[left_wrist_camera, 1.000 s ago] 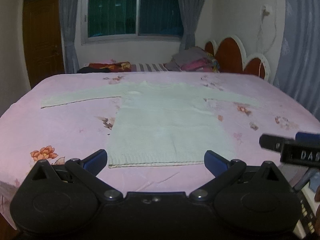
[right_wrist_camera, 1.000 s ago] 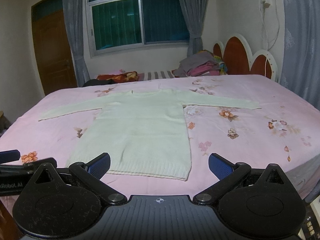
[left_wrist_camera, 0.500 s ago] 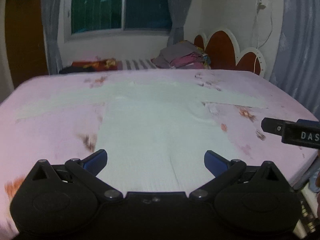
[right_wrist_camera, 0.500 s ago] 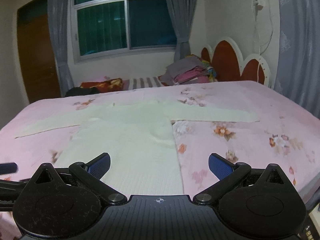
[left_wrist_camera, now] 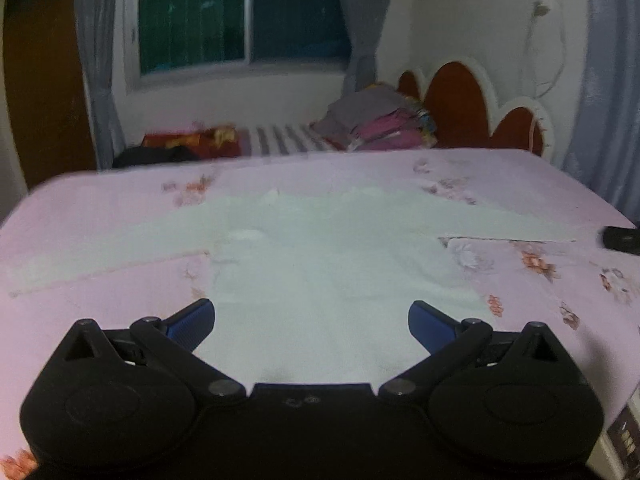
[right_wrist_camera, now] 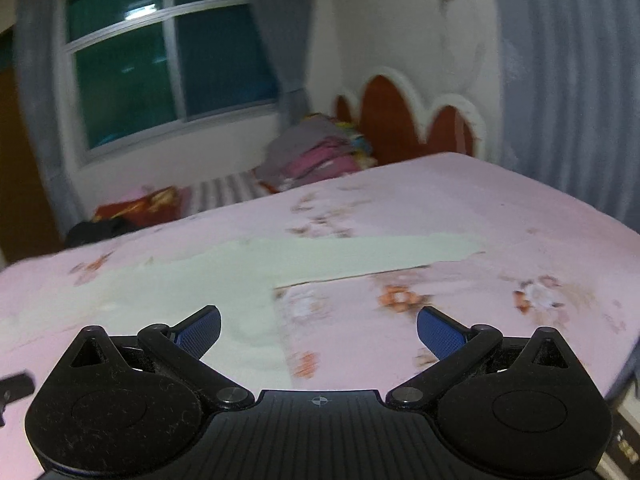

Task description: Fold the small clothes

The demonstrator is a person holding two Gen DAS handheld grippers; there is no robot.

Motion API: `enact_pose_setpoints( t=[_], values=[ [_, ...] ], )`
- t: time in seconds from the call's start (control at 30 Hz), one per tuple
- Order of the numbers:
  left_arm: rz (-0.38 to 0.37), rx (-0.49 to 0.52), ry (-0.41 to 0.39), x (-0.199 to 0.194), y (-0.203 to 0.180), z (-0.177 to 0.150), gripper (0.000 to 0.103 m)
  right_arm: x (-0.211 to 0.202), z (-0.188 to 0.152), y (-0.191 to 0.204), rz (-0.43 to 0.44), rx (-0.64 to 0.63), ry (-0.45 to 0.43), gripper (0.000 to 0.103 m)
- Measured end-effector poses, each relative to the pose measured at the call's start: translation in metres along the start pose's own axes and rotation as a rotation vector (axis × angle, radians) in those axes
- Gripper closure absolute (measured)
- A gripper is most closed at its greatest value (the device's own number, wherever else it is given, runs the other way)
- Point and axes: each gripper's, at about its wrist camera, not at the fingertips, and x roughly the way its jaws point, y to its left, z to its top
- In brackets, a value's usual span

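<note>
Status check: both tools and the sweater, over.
Left tool open, empty. Right tool open, empty. Sweater flat on bed, sleeves spread, unfolded. Nothing in the way.

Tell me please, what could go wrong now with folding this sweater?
Both grippers, left and right, are open and hold nothing. The sweater is thin and flat on the bedsheet, so a pinch may catch the sheet too. Its right sleeve lies far out; dragging it could wrinkle the body.

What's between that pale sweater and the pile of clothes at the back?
Only bare pink flowered sheet separates the sweater from the pile, seen best in the left view.
</note>
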Motion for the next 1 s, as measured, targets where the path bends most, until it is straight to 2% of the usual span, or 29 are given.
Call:
enact_pose_setpoints(
  t=[0.1, 0.23, 0.27, 0.3, 0.33, 0.37, 0.5, 0.6, 0.73, 0.9, 1.0],
  values=[
    [-0.04, -0.058, 0.048, 0.027, -0.002, 0.003, 0.0, 0.021, 0.01, -0.034, -0.047, 0.069, 0.007, 0.001],
    [-0.012, -0.006, 0.051, 0.055, -0.019, 0.011, 0.0, 0.056, 0.023, -0.072, -0.099, 0.11, 0.006, 0.001],
    [0.006, -0.001, 0.056, 0.063, -0.023, 0.014, 0.0, 0.065, 0.026, -0.08, -0.104, 0.118, 0.008, 0.006],
    [0.018, -0.004, 0.064, 0.07, -0.024, 0.017, 0.0, 0.075, 0.028, -0.088, -0.103, 0.127, 0.014, 0.04],
    [0.029, -0.014, 0.076, 0.079, -0.028, 0.021, 0.0, 0.092, 0.032, -0.1, -0.1, 0.147, 0.038, 0.052],
    [0.037, -0.027, 0.081, 0.088, -0.031, 0.025, 0.0, 0.106, 0.035, -0.109, -0.106, 0.168, 0.055, 0.056],
    [0.067, -0.064, 0.089, 0.121, -0.049, 0.047, 0.0, 0.159, 0.053, -0.155, -0.118, 0.222, 0.057, 0.056],
    [0.057, -0.084, 0.112, 0.145, -0.065, 0.062, 0.0, 0.201, 0.067, -0.197, -0.141, 0.281, 0.07, 0.055],
    [0.067, -0.087, 0.136, 0.169, -0.086, 0.071, 0.0, 0.258, 0.072, -0.244, -0.16, 0.362, 0.118, 0.055],
    [0.067, -0.079, 0.174, 0.19, -0.108, 0.074, 0.0, 0.296, 0.061, -0.273, -0.152, 0.442, 0.189, 0.055],
    [0.061, -0.088, 0.193, 0.195, -0.114, 0.075, 0.0, 0.302, 0.057, -0.278, -0.157, 0.479, 0.201, 0.056]
  ],
)
